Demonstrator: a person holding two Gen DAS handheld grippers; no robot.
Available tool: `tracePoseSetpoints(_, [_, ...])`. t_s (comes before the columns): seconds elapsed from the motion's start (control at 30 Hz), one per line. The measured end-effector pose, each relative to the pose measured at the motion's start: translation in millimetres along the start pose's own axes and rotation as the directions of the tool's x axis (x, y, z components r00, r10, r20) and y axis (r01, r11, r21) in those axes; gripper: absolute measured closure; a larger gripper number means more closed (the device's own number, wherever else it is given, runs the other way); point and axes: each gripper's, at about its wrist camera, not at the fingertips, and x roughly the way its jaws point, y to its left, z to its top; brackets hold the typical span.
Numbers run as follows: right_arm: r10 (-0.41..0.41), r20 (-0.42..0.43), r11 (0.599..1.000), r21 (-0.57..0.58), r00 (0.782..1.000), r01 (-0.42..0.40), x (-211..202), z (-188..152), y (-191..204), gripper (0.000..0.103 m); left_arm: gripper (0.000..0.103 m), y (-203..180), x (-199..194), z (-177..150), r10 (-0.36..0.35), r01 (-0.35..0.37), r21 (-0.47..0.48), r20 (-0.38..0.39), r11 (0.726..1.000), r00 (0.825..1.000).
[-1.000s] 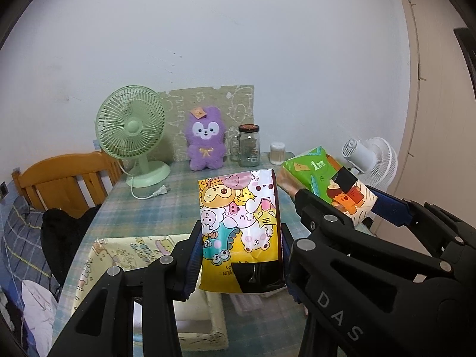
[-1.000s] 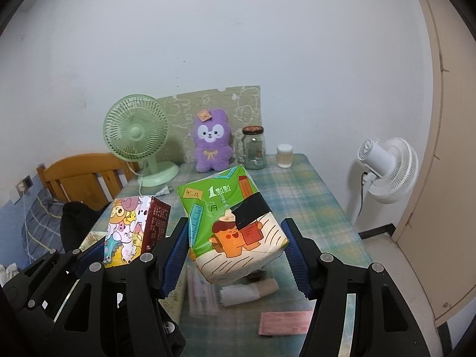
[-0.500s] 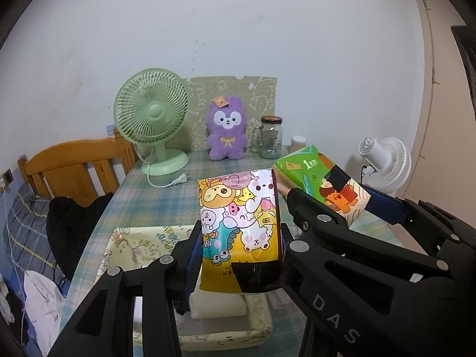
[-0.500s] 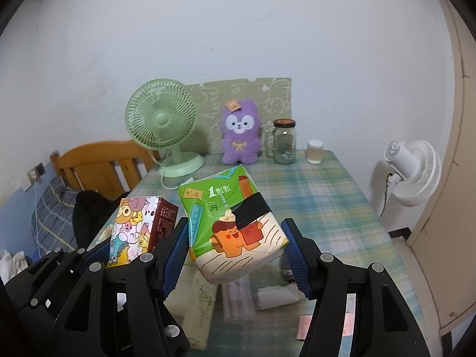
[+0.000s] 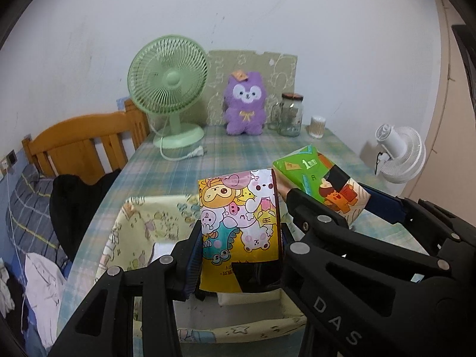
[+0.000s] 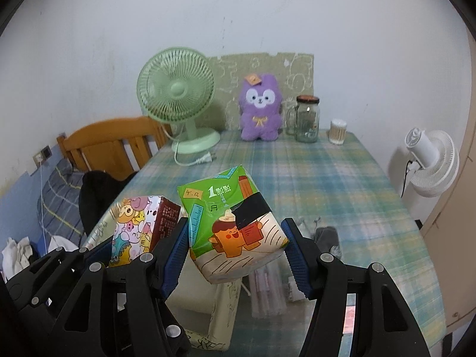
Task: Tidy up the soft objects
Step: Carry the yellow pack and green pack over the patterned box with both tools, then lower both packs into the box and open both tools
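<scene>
Tissue packs, judged light and squashy, are being clamped across their sides: cartoon pack (image 5: 238, 226) by left gripper (image 5: 238, 255), green pack (image 6: 235, 223) by right gripper (image 6: 236, 253), over the bin (image 5: 142, 214).

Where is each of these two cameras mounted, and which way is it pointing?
Left wrist: rides the left gripper, facing forward and down over the table; its fingers clamp the cartoon pack; the right gripper shows too.
Right wrist: rides the right gripper, same direction, clamping the green tissue pack; the left gripper shows lower left.
Shared: both packs, green fan, purple plush.
</scene>
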Motion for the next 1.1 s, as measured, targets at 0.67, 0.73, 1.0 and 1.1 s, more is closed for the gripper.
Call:
tracePoseSetpoints(0.67, [0.101, -0.114, 0.991, -0.071, 0.988, -0.109, 39.6, -18.8, 36.8, 0.038, 0.045, 46.9, 30.4, -22.8, 0.093, -0.099, -0.033, -0.146, 0.995, 0.985])
tracePoseSetpoints(0.73, [0.112, -0.122, 0.99, -0.076, 0.986, -0.122, 44.2, -19.3, 41.2, 0.038, 0.04, 51.0, 31.8, -23.9, 0.102, -0.109, -0.041, -0.152, 0.993, 0.983])
tracePoseSetpoints(1.0, [0.176, -0.153, 0.977, -0.092, 0.972, -0.191, 59.8, -17.4, 59.1, 0.038, 0.031, 69.1, 35.6, -26.1, 0.127, -0.142, -0.08, -0.173, 0.987, 0.977])
tracePoseSetpoints(1.1, [0.184, -0.158, 0.975, -0.095, 0.97, -0.2, 64.2, -14.9, 63.3, 0.037, 0.029, 70.4, 34.8, -25.2, 0.111, -0.128, -0.088, -0.176, 0.988, 0.978])
